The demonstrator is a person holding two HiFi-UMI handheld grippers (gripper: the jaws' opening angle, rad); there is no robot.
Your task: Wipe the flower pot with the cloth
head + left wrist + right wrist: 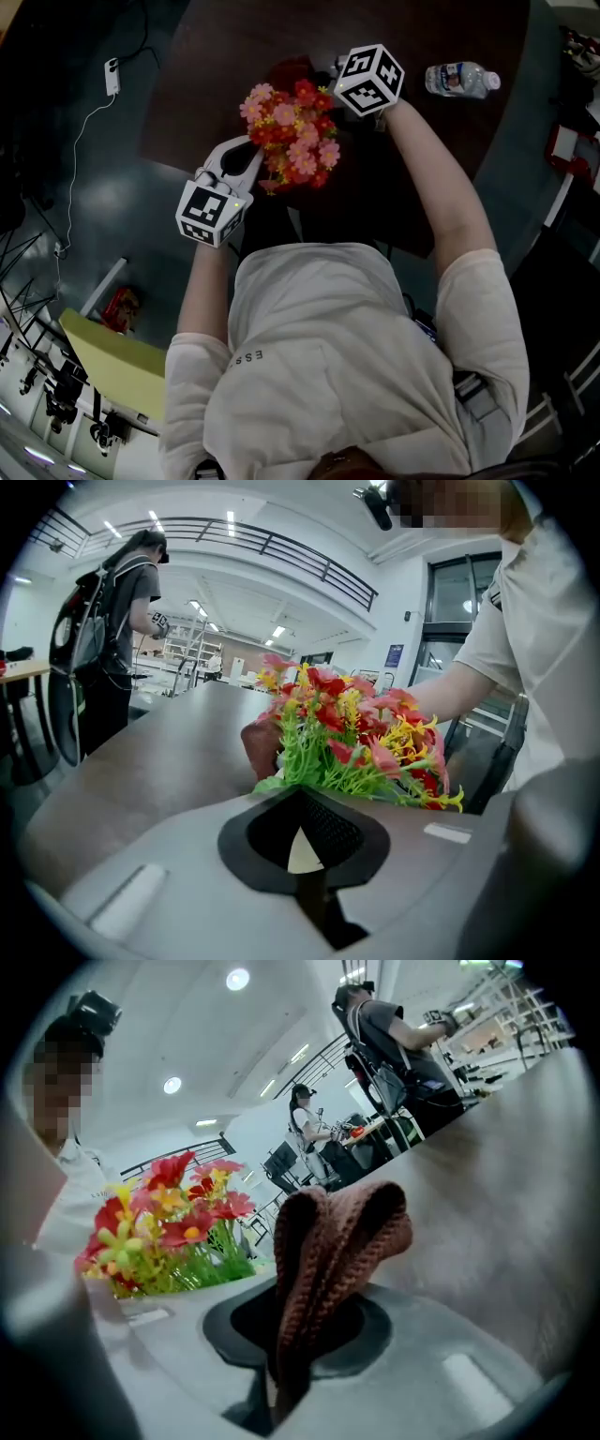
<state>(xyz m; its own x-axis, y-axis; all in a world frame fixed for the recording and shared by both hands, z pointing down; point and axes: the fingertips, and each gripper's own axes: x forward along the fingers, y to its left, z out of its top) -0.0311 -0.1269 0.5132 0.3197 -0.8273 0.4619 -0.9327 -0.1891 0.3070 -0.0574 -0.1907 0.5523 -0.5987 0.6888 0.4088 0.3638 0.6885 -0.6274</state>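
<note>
Pale T-shirt shoulders fill the near side, both bare arms reaching out over a dark round surface. On it stands a bunch of red, pink and yellow flowers with green stems. The flower pot under them is hidden by the blooms, so I can't make it out. The left gripper points in at the near-left foot of the bunch. Its jaws are drawn together right against the greenery, and a small pale wedge shows in the gap, though I cannot tell what it is. The right gripper comes in from the far right side. Its jaws are pinched on a brown knitted cloth, which bulges out past them in folds and sits at the far side of the flowers, against the blooms. A clear water bottle lies on its side well off to the right. Someone with a backpack stands further back in the room.
</note>
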